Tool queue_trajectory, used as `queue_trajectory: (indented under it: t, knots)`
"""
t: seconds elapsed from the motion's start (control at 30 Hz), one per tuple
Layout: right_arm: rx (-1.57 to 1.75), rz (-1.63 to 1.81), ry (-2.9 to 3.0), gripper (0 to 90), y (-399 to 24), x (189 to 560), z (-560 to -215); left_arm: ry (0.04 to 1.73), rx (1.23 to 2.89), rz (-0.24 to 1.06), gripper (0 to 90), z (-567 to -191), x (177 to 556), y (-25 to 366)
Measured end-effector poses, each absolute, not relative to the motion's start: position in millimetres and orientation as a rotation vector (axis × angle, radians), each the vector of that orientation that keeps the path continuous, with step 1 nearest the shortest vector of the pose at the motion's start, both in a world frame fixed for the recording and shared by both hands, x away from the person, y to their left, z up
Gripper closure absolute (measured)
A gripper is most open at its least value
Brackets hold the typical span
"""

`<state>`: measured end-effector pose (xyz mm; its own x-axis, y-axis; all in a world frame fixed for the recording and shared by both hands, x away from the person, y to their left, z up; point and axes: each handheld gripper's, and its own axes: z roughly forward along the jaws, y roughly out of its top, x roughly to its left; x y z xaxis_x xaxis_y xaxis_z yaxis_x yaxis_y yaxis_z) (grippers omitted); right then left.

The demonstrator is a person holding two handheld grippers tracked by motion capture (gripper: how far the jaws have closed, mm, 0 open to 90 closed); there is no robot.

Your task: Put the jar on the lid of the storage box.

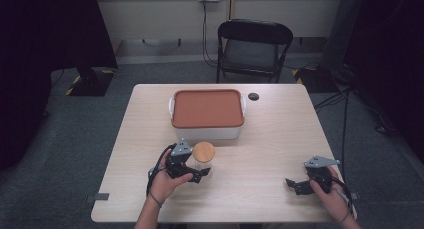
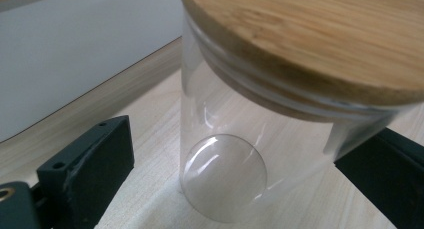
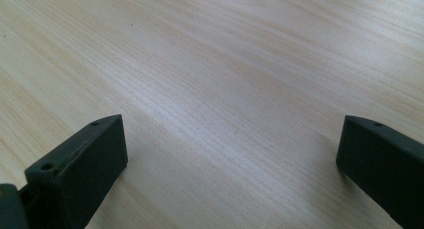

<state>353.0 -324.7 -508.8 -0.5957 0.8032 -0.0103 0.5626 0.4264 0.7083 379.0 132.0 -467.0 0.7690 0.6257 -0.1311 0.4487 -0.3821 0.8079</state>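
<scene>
Jar [image 1: 203, 158]: upright on table [image 1: 260, 139], wooden lid on, just at 6 o'clock of the orange-lidded box [image 1: 207, 114].
Left gripper [image 1: 192, 173]: jaws wide, straddling jar; contact unclear.
Right gripper [image 1: 300, 185]: jaws wide, empty, at 4 o'clock.

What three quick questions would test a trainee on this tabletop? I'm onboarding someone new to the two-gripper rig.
1. True or false: the white storage box has its orange lid on.
2. What sits between the jaws of the left gripper? A) glass jar with wooden lid B) a mug C) a black disc
3. Fill in: the right gripper hangs over bare ____, its jaws apart.

Key: 1 true; 2 A; 3 table.
</scene>
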Motion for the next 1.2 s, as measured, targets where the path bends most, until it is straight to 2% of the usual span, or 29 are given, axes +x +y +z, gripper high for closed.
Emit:
queue_trajectory:
  t: [1.2]
  knots:
    - [1.171,0.963,2.338,0.0,-324.7,353.0,-508.8,0.801,2.033,0.246,4.4,-466.8,387.1,122.0]
